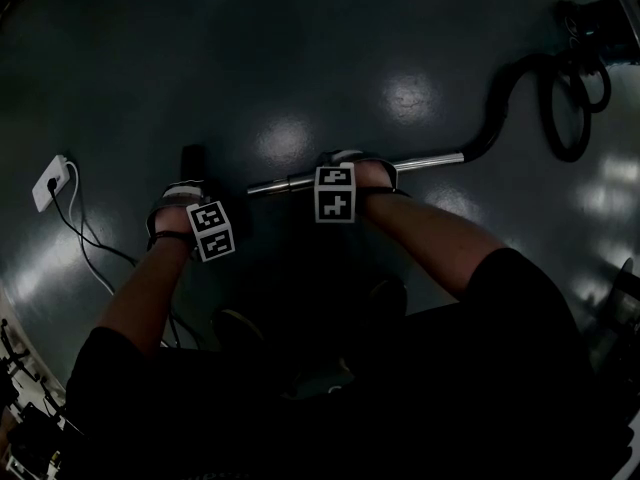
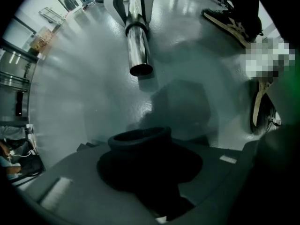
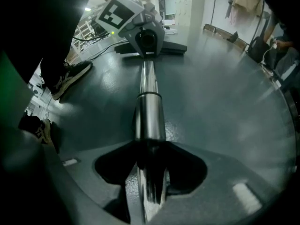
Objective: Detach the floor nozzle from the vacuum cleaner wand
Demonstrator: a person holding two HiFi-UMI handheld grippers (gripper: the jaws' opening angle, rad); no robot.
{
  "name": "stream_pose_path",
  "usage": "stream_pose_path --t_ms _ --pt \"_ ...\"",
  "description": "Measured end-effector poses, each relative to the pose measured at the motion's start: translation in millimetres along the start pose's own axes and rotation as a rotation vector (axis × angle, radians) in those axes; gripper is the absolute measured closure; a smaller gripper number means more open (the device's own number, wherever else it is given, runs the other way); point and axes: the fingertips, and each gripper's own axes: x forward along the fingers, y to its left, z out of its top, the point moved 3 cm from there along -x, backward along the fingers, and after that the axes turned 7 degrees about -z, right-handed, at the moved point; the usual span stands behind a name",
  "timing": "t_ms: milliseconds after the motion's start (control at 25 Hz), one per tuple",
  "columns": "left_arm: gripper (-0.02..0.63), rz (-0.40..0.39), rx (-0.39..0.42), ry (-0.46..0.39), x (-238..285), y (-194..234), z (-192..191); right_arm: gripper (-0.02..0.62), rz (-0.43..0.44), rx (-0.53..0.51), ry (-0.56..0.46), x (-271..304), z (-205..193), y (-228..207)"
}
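Note:
The chrome wand (image 1: 430, 158) lies across the dark floor, its open end (image 2: 139, 55) bare and apart from the nozzle. The black floor nozzle (image 1: 192, 158) sits just left of that end. Its round neck (image 2: 140, 142) stands between the jaws of my left gripper (image 1: 188, 196), with dark gaps round it, so the left gripper (image 2: 145, 172) is open. My right gripper (image 1: 345, 173) straddles the wand (image 3: 150, 111) near its free end. The right gripper (image 3: 150, 182) has its jaws close beside the tube and not clamping it. Beyond the tube's end, the right gripper view shows the left gripper (image 3: 145, 36).
A black hose (image 1: 500, 98) curves from the wand's far end to the upper right. A white wall plug and cable (image 1: 50, 180) lie at the left. The person's shoes (image 2: 232, 20) stand close behind the grippers. Clutter shows at the lower left corner.

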Motion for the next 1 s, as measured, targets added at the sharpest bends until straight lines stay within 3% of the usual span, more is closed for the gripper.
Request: stream_pose_path --t_ms 280,360,480,600,760,880,1000 --pt "0.451 -0.026 0.007 0.018 0 0 -1 0.344 0.058 0.010 -0.020 -4 -1 8" --pt "0.436 -0.044 -0.003 0.025 0 -1 -4 0.299 0.050 0.025 -0.032 -8 1 7" --pt "0.423 -0.081 -0.045 0.003 -5 -2 -8 0.299 0.020 0.080 -0.070 -26 4 -1" --pt "0.411 -0.113 -0.168 -0.058 -25 -1 -13 0.293 -0.006 0.175 -0.093 -58 2 -9" --pt "0.397 -0.121 -0.346 -0.172 -69 -10 -29 0.291 -0.067 0.415 -0.168 -128 -5 -20" --pt "0.391 -0.150 -0.407 -0.166 -111 -34 -51 0.291 -0.063 0.544 -0.186 -191 -20 7" --pt "0.394 -0.175 -0.526 -0.213 -175 -65 -64 0.291 -0.042 0.659 -0.174 -252 -35 54"
